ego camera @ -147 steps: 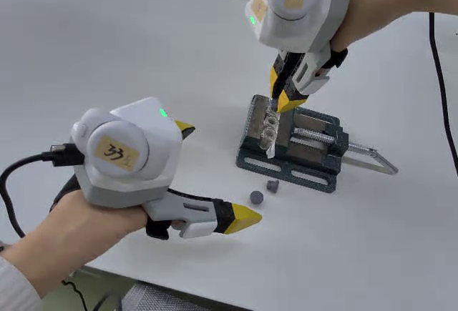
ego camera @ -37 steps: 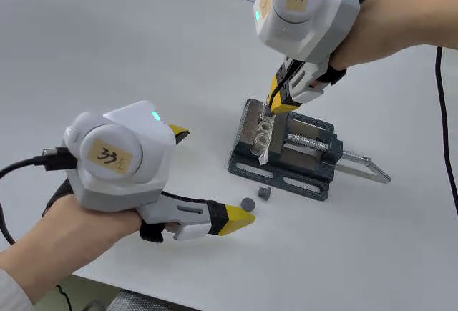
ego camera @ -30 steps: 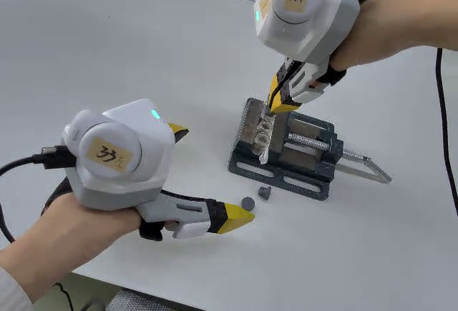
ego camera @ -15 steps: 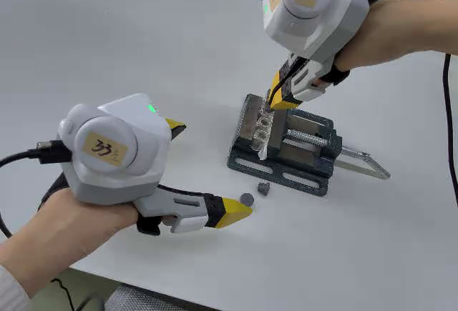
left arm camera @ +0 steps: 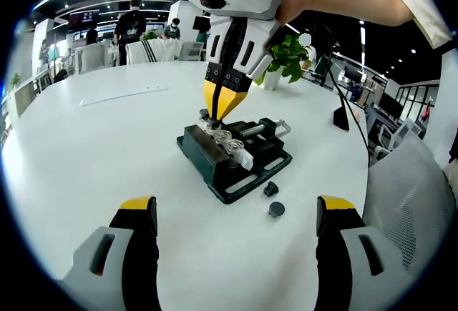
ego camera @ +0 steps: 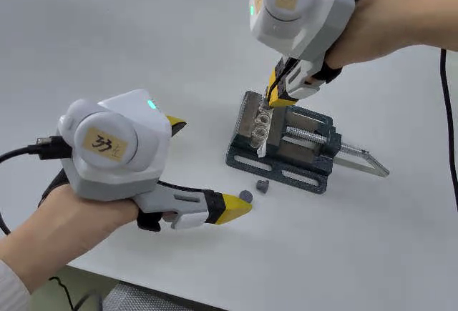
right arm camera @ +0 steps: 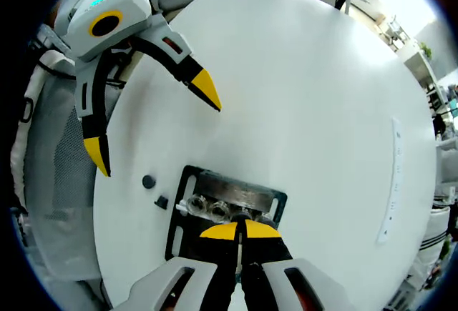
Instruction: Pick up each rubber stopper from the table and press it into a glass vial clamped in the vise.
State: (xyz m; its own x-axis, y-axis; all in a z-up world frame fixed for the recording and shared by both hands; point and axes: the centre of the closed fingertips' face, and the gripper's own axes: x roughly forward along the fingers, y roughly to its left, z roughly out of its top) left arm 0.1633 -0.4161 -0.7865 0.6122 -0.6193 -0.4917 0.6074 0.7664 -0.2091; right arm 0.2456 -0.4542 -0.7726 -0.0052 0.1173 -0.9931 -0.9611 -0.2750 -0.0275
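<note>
- While the right claw (ego camera: 275, 100), tips closed, hung over the vials (ego camera: 259, 126) in the vise (ego camera: 313, 156), the left claw (left arm camera: 236, 207) gaped wide.
- Two stoppers (ego camera: 262, 186) lay on the surface (ego camera: 143, 39) nearby.

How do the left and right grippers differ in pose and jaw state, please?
The left gripper has its jaws wide open; the right gripper has them shut. The left gripper lies low by the stoppers; the right gripper points down at the vials in the vise. Both have yellow tips.
</note>
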